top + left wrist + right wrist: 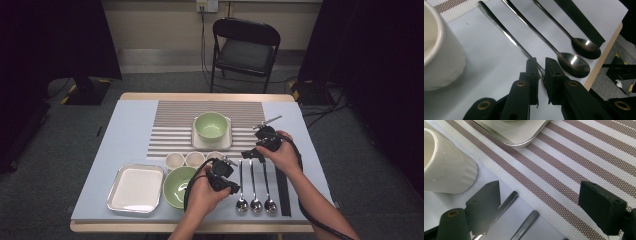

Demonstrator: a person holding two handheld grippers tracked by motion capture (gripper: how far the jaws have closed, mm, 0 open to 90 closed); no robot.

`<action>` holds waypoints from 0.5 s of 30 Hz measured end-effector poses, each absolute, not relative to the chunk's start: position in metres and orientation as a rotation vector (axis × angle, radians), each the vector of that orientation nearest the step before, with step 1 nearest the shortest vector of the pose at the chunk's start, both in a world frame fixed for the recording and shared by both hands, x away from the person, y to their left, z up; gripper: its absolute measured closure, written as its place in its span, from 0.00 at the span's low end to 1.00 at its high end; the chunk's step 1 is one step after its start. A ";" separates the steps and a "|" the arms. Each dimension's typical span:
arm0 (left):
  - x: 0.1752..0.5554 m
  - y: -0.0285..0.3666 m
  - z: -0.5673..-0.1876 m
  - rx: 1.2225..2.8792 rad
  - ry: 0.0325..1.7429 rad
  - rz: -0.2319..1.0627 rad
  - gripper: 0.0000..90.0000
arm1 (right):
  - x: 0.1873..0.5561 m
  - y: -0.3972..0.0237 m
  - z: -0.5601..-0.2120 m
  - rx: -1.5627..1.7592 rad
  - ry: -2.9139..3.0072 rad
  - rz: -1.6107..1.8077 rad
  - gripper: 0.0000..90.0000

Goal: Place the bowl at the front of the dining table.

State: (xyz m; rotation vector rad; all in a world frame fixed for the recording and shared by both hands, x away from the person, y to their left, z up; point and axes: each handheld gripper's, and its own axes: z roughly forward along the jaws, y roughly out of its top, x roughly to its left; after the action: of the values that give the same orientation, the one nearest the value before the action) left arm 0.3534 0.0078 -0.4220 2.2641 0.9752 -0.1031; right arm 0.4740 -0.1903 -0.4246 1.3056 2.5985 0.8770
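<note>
On the pale table [135,125], a tray [136,188] and green bowl [179,186] lie at seven o'clock. The left gripper [540,72] pinches the nearest spoon [506,33] at its neck, two more spoons [571,60] beside it at three o'clock. The right gripper [540,202] hangs spread above the spoon handles at the striped mat [579,162].

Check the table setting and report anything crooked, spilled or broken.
Nothing stands out. The three spoons lie side by side, parallel to the black chopsticks. The green bowl sits squarely on its plate, and the tray lies flat. No spills or damage show.
</note>
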 end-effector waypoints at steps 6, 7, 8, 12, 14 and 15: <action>0.353 0.005 -0.425 2.267 0.982 -0.110 0.92 | 0.474 -0.191 -0.425 1.314 2.602 0.880 0.19; 0.352 0.005 -0.425 2.261 0.984 -0.111 0.92 | 0.474 -0.191 -0.426 1.314 2.604 0.871 0.19; 0.352 0.004 -0.426 2.264 0.981 -0.109 0.92 | 0.474 -0.191 -0.426 1.310 2.603 0.869 0.19; 0.352 0.003 -0.427 2.269 0.985 -0.111 0.94 | 0.474 -0.191 -0.428 1.307 2.606 0.863 0.20; 0.351 0.003 -0.427 2.272 0.984 -0.103 0.95 | 0.474 -0.190 -0.428 1.312 2.602 0.862 0.19; 0.351 0.002 -0.428 2.272 0.985 -0.105 0.95 | 0.474 -0.190 -0.429 1.309 2.609 0.864 0.20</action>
State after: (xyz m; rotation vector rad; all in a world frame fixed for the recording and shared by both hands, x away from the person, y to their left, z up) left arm 0.3508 0.0023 -0.4276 2.2716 0.9849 -0.1052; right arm 0.4740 -0.1903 -0.4287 1.3094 2.6086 0.8636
